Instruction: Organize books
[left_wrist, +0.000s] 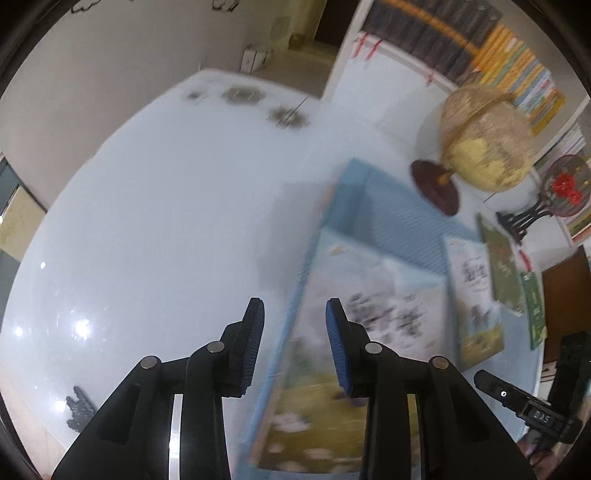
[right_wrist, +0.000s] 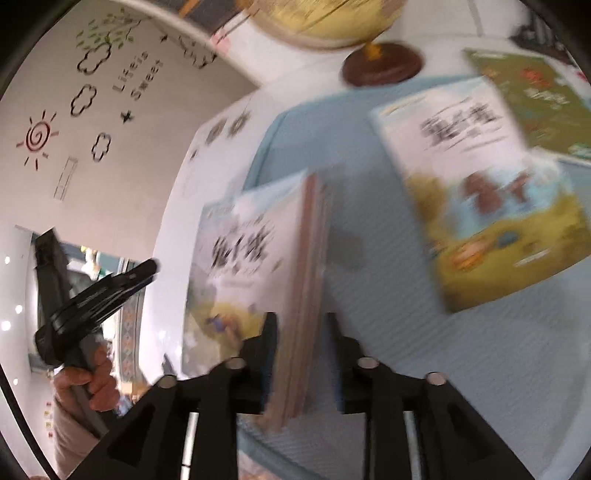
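White tabletop fills most of the left wrist view, with a pale blue mat spread across its right part and a bookcase packed with dark and yellow spines seen at the upper right. On the mat a globe on a dark round base is seen in the upper right, and a small dark stand with a round red ornament is seen at the right edge. The left gripper is seen at the bottom centre, its blue-padded jaws standing parted with nothing pressed between them; below them a picture book with a pale cover and a yellow lower part lies flat on the mat. Further right a second pale picture book and a green book are laid on the mat, the green one overlapping the pale one's edge, and another green book is seen just beside them. In the right wrist view a wall with cloud and sun drawings is seen at the upper left. The right gripper is seen at the bottom centre, its jaws parted, and the edge of a thin stack of books is seen between them; through the blur it cannot be told whether the pads touch it. The stack is tilted up off the mat. At the lower left a hand is seen holding the other gripper's handle.
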